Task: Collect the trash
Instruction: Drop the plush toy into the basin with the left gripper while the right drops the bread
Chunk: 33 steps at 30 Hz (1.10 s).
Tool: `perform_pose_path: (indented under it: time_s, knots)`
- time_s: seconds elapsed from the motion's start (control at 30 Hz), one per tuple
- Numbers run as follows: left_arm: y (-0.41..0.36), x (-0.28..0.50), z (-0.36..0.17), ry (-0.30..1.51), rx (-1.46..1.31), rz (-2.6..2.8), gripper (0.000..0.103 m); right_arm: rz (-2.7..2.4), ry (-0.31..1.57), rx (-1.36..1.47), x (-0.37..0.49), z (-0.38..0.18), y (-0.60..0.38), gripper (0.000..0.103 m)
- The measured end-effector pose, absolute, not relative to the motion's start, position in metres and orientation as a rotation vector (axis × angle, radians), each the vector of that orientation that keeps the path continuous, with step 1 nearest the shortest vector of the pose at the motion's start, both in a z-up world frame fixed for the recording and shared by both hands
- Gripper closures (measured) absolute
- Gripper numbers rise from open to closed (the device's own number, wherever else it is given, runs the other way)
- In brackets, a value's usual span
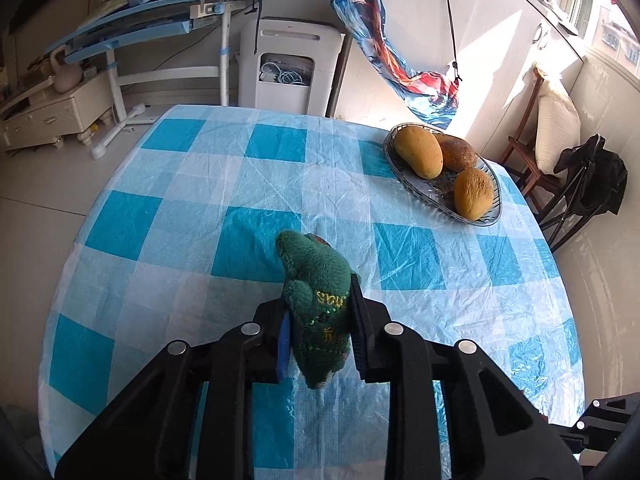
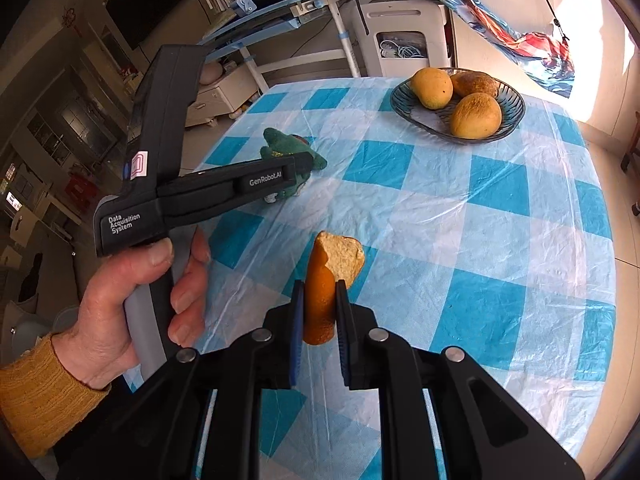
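Observation:
A green plush toy (image 1: 316, 276) lies on the blue and white checked tablecloth (image 1: 200, 200), and my left gripper (image 1: 318, 298) is shut on it, a pad pressed to each side. From the right wrist view the same toy (image 2: 280, 138) shows at the tip of the left gripper (image 2: 298, 168), which a hand (image 2: 132, 300) in a mustard sleeve holds. My right gripper (image 2: 319, 290) is shut on a piece of orange peel (image 2: 338, 256) with pale pith, held just above the cloth.
A dark ribbed bowl (image 1: 494, 184) with three yellow-brown fruits stands at the table's far right, also seen as the bowl (image 2: 516, 114). Beyond the far edge are a white appliance (image 1: 288, 68), a blue desk and a wooden chair (image 1: 528, 152).

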<state>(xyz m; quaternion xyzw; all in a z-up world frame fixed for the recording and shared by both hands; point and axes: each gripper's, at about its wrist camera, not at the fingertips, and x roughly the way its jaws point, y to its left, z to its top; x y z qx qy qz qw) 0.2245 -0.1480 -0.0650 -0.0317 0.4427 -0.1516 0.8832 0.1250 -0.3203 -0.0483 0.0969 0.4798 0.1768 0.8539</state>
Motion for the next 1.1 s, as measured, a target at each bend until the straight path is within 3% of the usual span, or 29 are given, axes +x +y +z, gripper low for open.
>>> perform_pose_path:
  time_s: [0.4, 0.7, 0.73, 0.77, 0.8, 0.9, 0.97, 1.03, 1.1]
  knots:
    - [-0.047, 0.017, -0.032, 0.887, -0.094, -0.349, 0.080, 0.477, 0.996, 0.200, -0.021, -0.044, -0.255, 0.087]
    - [-0.009, -0.104, -0.088, 1.036, -0.100, -0.308, 0.080, 0.449, 1.131, 0.076, -0.093, -0.088, -0.218, 0.085]
    - [-0.009, -0.110, -0.096, 1.058, -0.095, -0.308, 0.080, 0.431, 1.138, 0.062, -0.096, -0.090, -0.217, 0.082]
    - [-0.009, -0.114, -0.104, 1.083, -0.090, -0.312, 0.080, 0.408, 1.134, 0.060, -0.098, -0.090, -0.218, 0.069]
    - [-0.011, -0.118, -0.110, 1.109, -0.079, -0.320, 0.079, 0.387, 1.127, 0.062, -0.100, -0.089, -0.220, 0.064]
    - [-0.014, -0.124, -0.115, 1.133, -0.025, -0.320, 0.073, 0.313, 1.096, 0.097, -0.103, -0.084, -0.231, 0.055]
    - [-0.012, -0.128, -0.110, 1.118, -0.015, -0.313, 0.064, 0.264, 1.049, 0.142, -0.106, -0.077, -0.241, 0.042]
    - [-0.007, -0.133, -0.096, 1.057, -0.014, -0.278, 0.041, 0.230, 0.991, 0.175, -0.110, -0.069, -0.247, 0.034]
    - [0.000, -0.142, -0.079, 0.970, -0.013, -0.238, 0.030, 0.206, 0.936, 0.201, -0.113, -0.062, -0.252, 0.028]
